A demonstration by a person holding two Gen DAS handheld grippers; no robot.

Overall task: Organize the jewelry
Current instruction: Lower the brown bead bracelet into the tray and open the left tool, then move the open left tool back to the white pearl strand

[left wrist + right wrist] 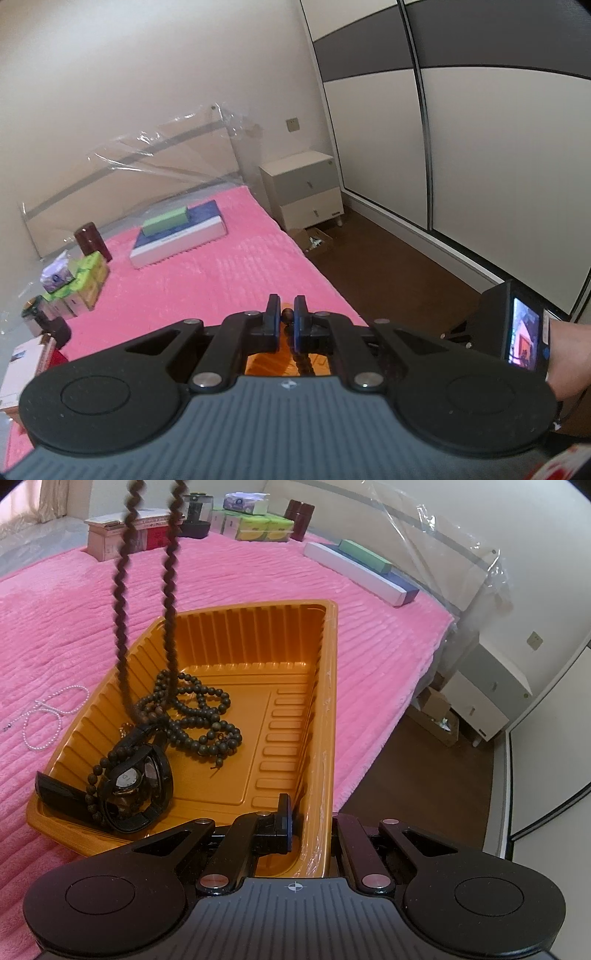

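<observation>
From beside a bed under a pink blanket (229, 576): nearest, the right gripper (310, 827) is clamped on the near right wall of an orange tray (330, 686), one finger inside, the other outside, steadying it; the tray's long axis runs away from that gripper up the bed. In its near left corner lies a black wristwatch (136, 782), and mid-floor a dark bead strand is coiled. Above, the left gripper (287, 317) pinches a brown bead necklace (122, 590) between nearly closed pads; the necklace hangs as a long loop, its long axis close to vertical, two strands running down to a low end that reaches the tray near the watch and coiled beads. Left of the tray a white pearl string (44, 716) lies loose on the blanket; farther off stand assorted boxes (255, 528) near the headboard.

The risk, I judge: the hanging loop could snag the watch or tangle with the coiled beads, or swing over the tray's wall if released while swaying.
</observation>
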